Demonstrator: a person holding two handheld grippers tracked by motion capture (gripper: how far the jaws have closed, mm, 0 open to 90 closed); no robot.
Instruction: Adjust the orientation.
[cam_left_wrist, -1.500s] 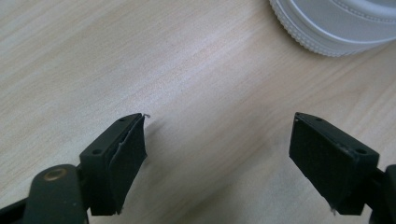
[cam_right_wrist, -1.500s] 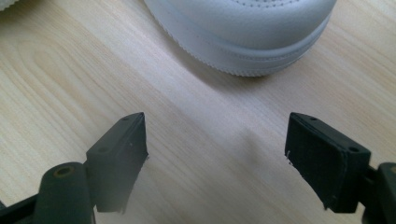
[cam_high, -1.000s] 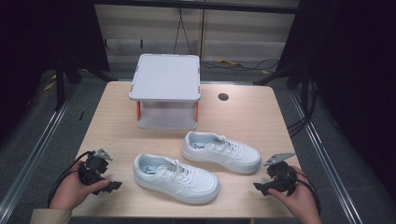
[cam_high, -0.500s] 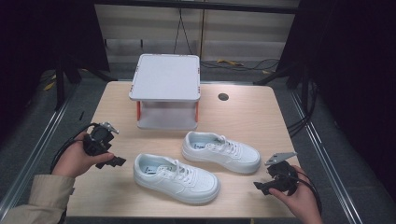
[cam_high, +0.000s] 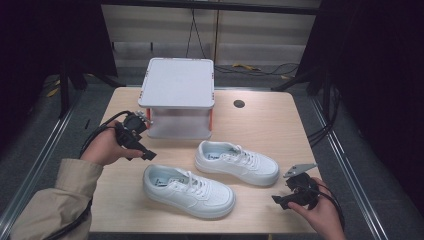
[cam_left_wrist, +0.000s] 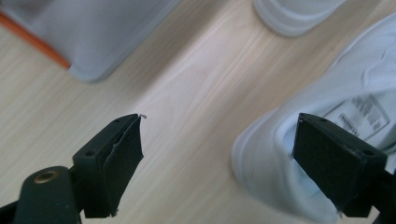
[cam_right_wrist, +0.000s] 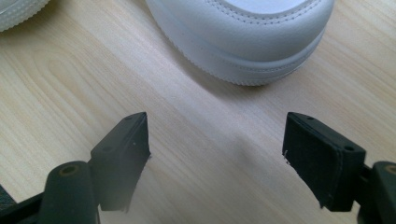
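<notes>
**Approaching the heel of the near shoe with the left tongs**

Status. The left gripper (cam_high: 142, 150) hovers over the table (cam_high: 260, 125) with its jaws spread wide and nothing between them. In the left gripper view the heel and collar of the near shoe (cam_left_wrist: 327, 140) lie ahead and toward the right-hand jaw, which overlaps the heel rim in that view; contact cannot be confirmed. The left-hand jaw stands over bare wood. Beyond the left jaw, farther ahead, sits the corner of the white two-tier stand (cam_high: 177, 97).

The right gripper (cam_high: 292, 195) rests low near the table edge, jaws likewise spread and empty. The toe of the far shoe (cam_right_wrist: 243, 37) lies just ahead of its jaws, apart from both.

Procedure, as judged from the present pose:

1. Shift the left tongs toward their right-jaw side until the heel wall sits between the jaws, one jaw inside the opening, the other outside the heel.
2. Lower the jaws squarely; a tilted entry is likely to push the shoe across the smooth wood.
3. Close on the stiff heel counter, not the soft collar padding, which may compress and slip.
4. Keep the cable (cam_high: 95, 135) clear of the stand's corner.
5. Hold the right tongs off the far shoe until the left grip is firm.
</notes>
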